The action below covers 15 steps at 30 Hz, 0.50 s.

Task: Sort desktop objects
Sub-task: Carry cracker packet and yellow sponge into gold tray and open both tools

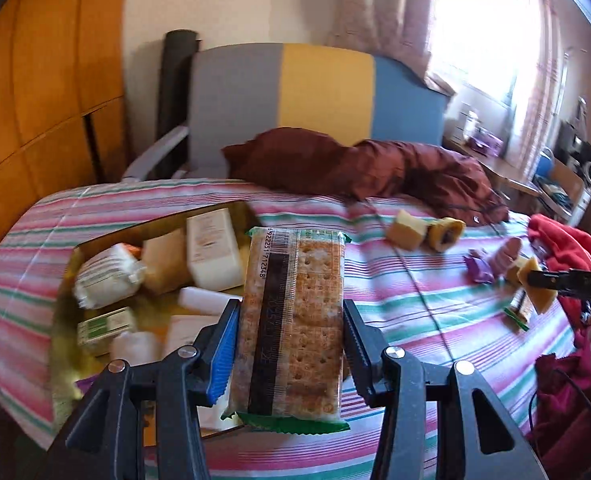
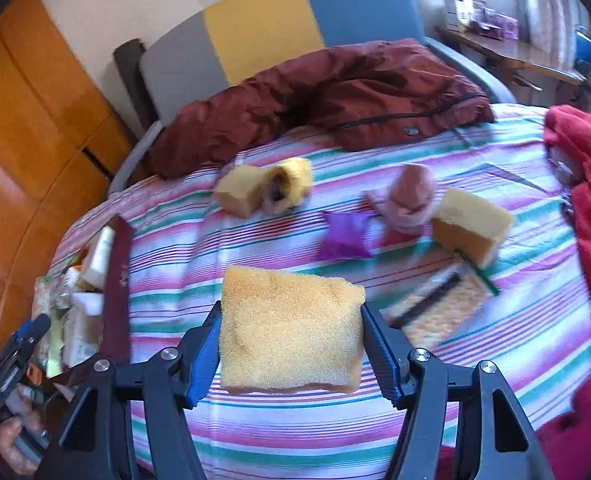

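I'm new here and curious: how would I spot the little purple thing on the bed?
Start at the striped bedsheet, below the maroon jacket. The purple wrapper lies flat mid-bed, just left of the pink bundle. It is the only purple, crinkly item among yellow sponges.

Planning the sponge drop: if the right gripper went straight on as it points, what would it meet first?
Probably the striped sheet; beyond it the purple wrapper lies slightly right. Depth is unclear.

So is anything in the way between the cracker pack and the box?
Nothing visible blocks it. The left tool holds the cracker pack beside the open box, which is already crowded with packets.
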Available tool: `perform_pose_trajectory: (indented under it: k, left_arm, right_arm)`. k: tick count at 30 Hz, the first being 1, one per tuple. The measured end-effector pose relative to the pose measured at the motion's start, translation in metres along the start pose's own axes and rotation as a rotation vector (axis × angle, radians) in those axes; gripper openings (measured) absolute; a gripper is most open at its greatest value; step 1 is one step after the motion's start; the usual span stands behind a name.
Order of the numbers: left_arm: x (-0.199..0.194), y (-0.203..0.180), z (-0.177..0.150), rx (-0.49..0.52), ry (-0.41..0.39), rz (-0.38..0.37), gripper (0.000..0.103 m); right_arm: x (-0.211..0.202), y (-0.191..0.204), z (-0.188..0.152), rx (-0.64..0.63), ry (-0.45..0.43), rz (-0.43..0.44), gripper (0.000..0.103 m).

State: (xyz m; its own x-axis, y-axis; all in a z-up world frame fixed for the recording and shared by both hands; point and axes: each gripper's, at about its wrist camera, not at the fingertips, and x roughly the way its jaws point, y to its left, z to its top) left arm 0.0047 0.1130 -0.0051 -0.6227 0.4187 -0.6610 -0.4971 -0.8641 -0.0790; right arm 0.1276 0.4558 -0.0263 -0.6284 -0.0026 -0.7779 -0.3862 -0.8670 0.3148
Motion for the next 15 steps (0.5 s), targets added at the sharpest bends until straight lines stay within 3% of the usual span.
perform_pose_trajectory:
  k: [15]
  left_arm:
    - [-0.011,0.075,-0.022,-0.152,0.020,0.122,0.049]
  right_arm:
    - [0.031,0.170,-0.011,-0.273,0.068,0.269,0.065]
